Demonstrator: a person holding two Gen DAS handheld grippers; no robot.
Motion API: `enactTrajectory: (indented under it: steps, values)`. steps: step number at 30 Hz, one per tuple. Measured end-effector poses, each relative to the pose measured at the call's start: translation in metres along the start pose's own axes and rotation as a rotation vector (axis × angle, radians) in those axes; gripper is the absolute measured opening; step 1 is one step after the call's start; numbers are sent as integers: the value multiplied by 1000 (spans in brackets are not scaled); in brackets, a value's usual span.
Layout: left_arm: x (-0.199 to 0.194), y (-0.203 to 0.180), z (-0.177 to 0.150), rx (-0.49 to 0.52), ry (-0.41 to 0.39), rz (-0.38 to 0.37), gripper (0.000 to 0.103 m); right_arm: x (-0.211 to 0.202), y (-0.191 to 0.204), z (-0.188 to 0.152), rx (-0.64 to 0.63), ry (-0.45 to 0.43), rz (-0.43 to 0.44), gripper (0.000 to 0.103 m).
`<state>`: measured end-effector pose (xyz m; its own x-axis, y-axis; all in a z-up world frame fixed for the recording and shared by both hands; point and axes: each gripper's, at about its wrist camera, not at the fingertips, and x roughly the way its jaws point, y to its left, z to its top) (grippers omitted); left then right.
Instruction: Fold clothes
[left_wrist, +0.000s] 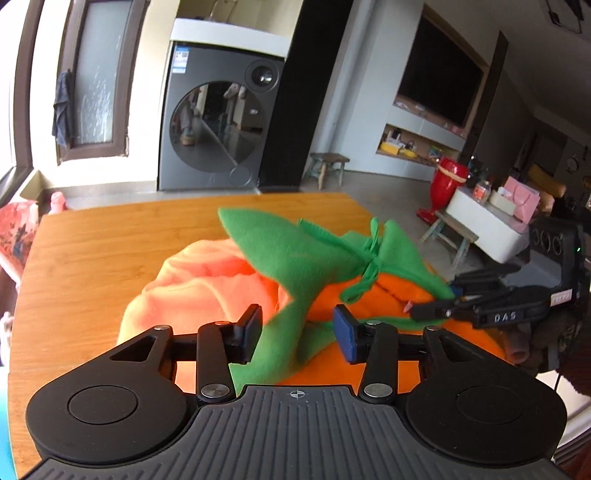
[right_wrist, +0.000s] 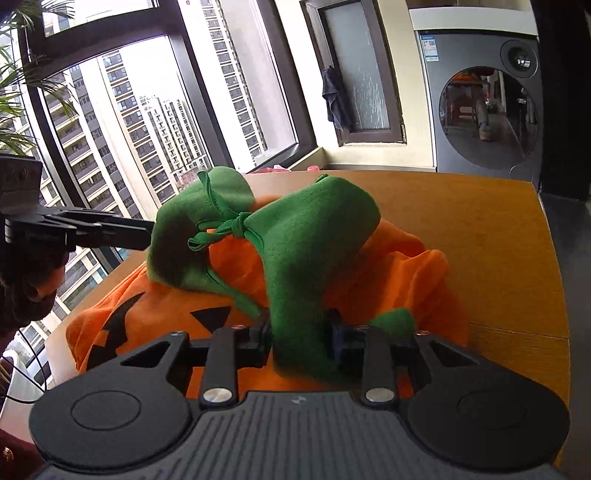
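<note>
An orange pumpkin costume (right_wrist: 177, 317) with black face shapes and a green collar (right_wrist: 314, 236) with a tied bow lies bunched on the wooden table (right_wrist: 480, 229). In the left wrist view the orange fabric (left_wrist: 207, 284) and green collar (left_wrist: 295, 251) sit ahead. My left gripper (left_wrist: 297, 332) has its jaws apart with a green flap between the pads, not squeezed. My right gripper (right_wrist: 299, 339) has its jaws around a fold of the green collar; it also shows at the right of the left wrist view (left_wrist: 424, 310). The left gripper shows in the right wrist view (right_wrist: 144, 232).
A grey washing machine (left_wrist: 218, 122) stands beyond the table's far edge. A wooden stool (left_wrist: 328, 166), a red vase (left_wrist: 443, 184) and a white bench with bags (left_wrist: 487, 218) are to the right. Large windows (right_wrist: 129, 110) run along the table's left side.
</note>
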<state>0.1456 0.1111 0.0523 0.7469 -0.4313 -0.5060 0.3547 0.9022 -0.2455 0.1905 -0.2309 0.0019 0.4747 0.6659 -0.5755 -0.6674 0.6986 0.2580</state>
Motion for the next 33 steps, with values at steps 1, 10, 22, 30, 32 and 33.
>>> enactTrajectory:
  steps: [1, 10, 22, 30, 32, 33]
  values:
    - [-3, -4, 7, 6, -37, -30, 56, -2, 1, 0, -8, -5, 1, 42]
    - [93, -11, 0, -38, 109, -152, 76, -21, 7, 1, -27, -51, -6, 92]
    - [99, -2, -26, -42, 188, -54, 80, 22, 7, 36, -2, -167, -204, 103]
    - [59, 17, -16, -98, 79, -145, 93, 75, 43, 0, -263, 18, -443, 103]
    - [69, 26, -19, -146, 111, -126, 92, 78, 41, 3, -225, 44, -432, 103]
    - [75, 30, -20, -167, 137, -109, 91, 80, 36, 5, -197, 54, -411, 103]
